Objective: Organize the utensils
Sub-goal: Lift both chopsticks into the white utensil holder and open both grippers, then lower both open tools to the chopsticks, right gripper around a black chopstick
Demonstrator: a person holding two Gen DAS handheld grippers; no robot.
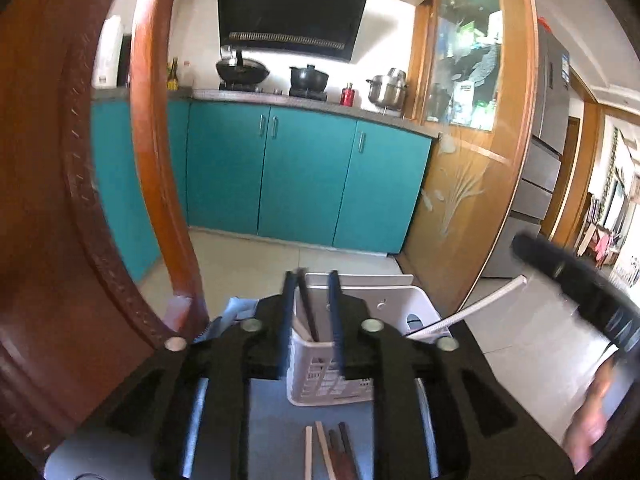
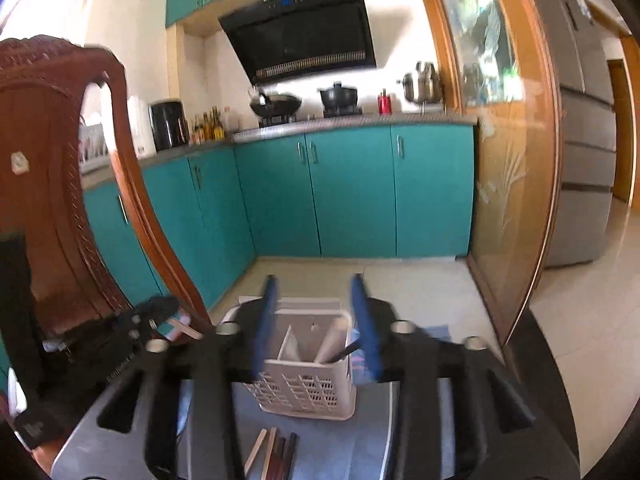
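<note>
A white slotted utensil holder stands on the blue-grey table mat; it also shows in the right wrist view. A dark chopstick stands in it, and a white chopstick leans out of it to the right. In the right wrist view a white utensil and a dark one lean inside. Several loose chopsticks, pale and dark, lie in front of the holder. My left gripper is open just above the holder. My right gripper is open and empty, straddling the holder's top.
A carved wooden chair stands close on the left. The other gripper's black body is at the right, and at the left in the right wrist view. Teal kitchen cabinets lie beyond the table edge.
</note>
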